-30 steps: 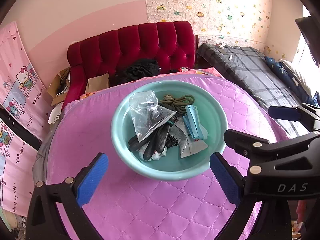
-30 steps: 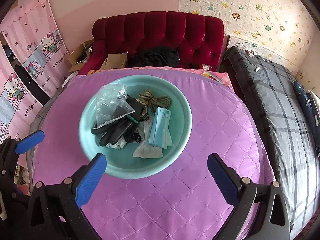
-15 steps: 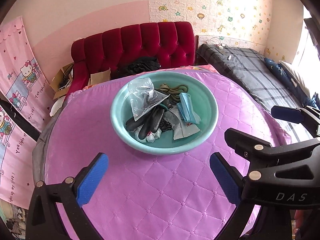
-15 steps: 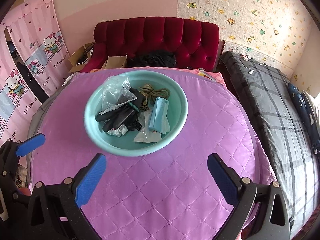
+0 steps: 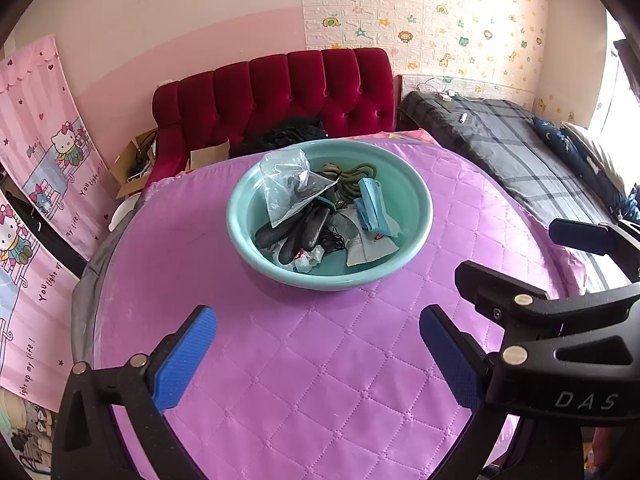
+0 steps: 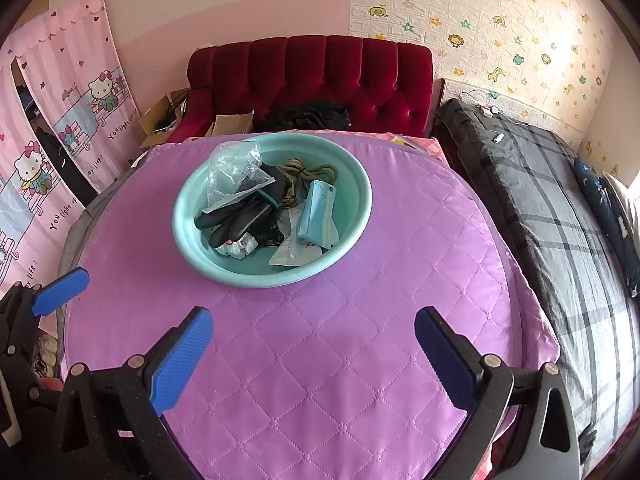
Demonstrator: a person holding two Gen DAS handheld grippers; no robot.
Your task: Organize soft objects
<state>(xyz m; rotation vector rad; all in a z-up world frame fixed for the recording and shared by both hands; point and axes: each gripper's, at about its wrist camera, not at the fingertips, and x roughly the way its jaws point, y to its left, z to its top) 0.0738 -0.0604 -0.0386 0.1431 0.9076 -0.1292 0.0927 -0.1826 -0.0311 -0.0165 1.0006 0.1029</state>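
A teal basin (image 5: 416,208) (image 6: 360,196) stands on the purple quilted round table (image 5: 320,360) (image 6: 340,360). It holds a clear plastic bag (image 5: 290,184) (image 6: 232,172), black gloves (image 5: 300,228) (image 6: 236,218), an olive cord (image 5: 348,174) (image 6: 304,170), a light blue pouch (image 5: 372,208) (image 6: 318,210) and white packets (image 5: 370,246) (image 6: 292,254). My left gripper (image 5: 318,354) is open and empty, well short of the basin. My right gripper (image 6: 314,354) is open and empty too, beside it; it also shows in the left wrist view (image 5: 520,264).
A red tufted sofa (image 5: 280,92) (image 6: 316,76) with black clothing (image 5: 288,132) and cardboard boxes (image 6: 232,124) stands behind the table. A bed with a grey plaid cover (image 5: 520,152) (image 6: 560,208) lies to the right. Pink curtains (image 6: 60,120) hang at the left.
Both grippers have pulled back from the basin, which now sits farther away and higher in both views. Both stay open and empty.
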